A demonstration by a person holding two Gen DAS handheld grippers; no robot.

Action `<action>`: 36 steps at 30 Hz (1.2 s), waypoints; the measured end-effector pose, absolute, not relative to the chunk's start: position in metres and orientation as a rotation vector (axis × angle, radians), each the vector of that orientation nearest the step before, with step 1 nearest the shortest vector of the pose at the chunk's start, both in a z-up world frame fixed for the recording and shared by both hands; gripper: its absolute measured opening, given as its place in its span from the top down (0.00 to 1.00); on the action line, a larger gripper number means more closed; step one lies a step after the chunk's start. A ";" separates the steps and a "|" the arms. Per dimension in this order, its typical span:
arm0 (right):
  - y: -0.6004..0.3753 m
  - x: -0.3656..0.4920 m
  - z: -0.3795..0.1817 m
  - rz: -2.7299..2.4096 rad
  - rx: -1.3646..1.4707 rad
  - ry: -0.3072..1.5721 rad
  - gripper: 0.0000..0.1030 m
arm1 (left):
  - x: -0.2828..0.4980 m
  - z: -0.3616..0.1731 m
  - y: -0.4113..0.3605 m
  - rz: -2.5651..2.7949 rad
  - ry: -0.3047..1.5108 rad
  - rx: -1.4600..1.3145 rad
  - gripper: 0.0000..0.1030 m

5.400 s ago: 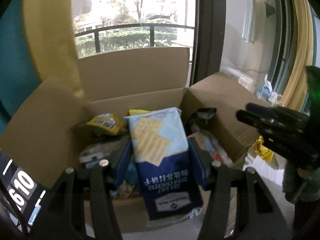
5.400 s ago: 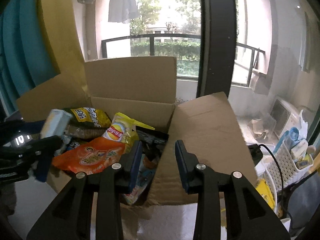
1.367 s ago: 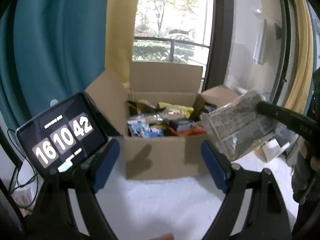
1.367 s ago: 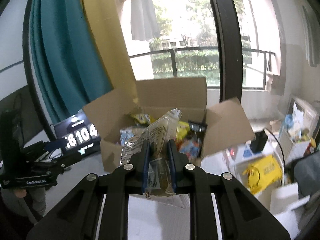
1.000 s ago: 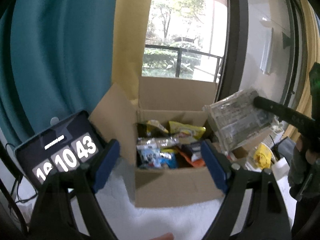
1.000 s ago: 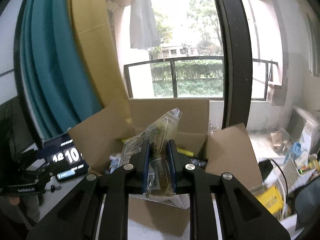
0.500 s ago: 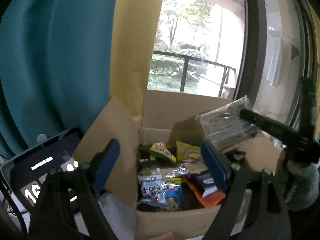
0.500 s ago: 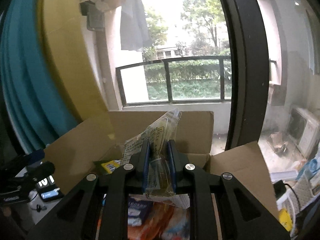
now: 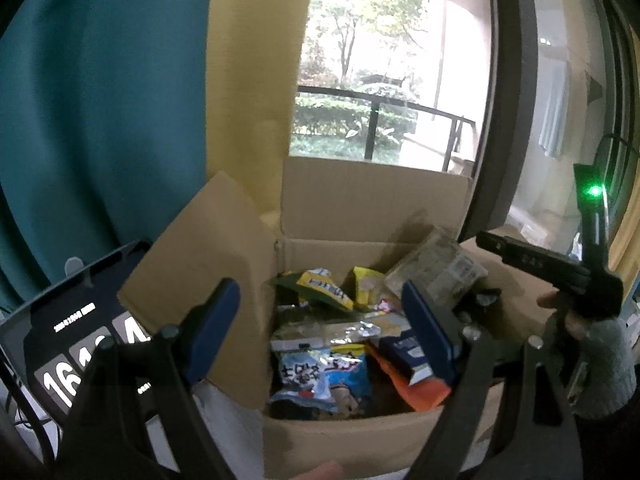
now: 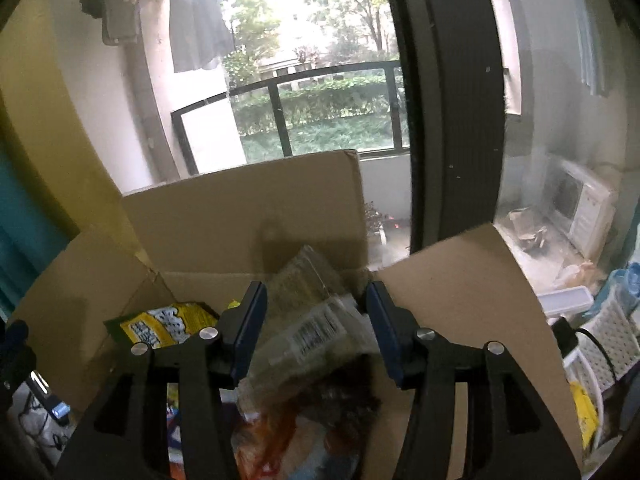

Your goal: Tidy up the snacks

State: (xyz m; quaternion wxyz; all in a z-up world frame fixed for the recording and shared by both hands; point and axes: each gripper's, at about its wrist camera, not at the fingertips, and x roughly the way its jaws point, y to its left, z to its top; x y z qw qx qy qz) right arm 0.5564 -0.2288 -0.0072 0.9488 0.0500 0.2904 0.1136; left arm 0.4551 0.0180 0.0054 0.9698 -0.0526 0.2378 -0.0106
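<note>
Left wrist view: from the near-left, looking down into the cardboard box point(image 9: 360, 216). Right wrist view: close above its right side. Shared: box interior, window behind.

We see daylight pouring through the window point(image 9: 360, 60), so strong that the sky and upper glass burn out to white in both views. Against it the room sits dim, and the teal curtain point(image 9: 100, 120) falls into deep shade. The inside of the cardboard box point(image 9: 360, 216) is shadowed, its rear flap carrying a soft dark patch in the right wrist view. There the clear snack packet point(image 10: 316, 320) is smeared by motion blur, its barcode barely sharp, and the packets nearest the lens dissolve out of focus. Both pictures bow hard at the rims and end in black corners. A green indicator light point(image 9: 596, 190) flares on the right gripper point(image 9: 532, 262).
</note>
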 end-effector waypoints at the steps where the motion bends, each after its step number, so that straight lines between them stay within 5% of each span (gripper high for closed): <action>1: -0.230 0.552 -0.006 0.233 0.097 0.592 0.47 | 0.454 0.006 0.016 -0.023 0.481 -0.102 0.18; 6: -0.235 0.527 0.005 0.244 0.073 0.582 0.47 | 0.437 0.012 0.013 -0.020 0.475 -0.105 0.18; 13: -0.226 0.492 0.019 0.273 0.052 0.566 0.47 | 0.410 0.021 0.010 -0.016 0.459 -0.095 0.05; 36: -0.202 0.345 0.034 0.330 -0.063 0.521 0.46 | 0.284 0.010 -0.006 -0.009 0.460 -0.078 0.05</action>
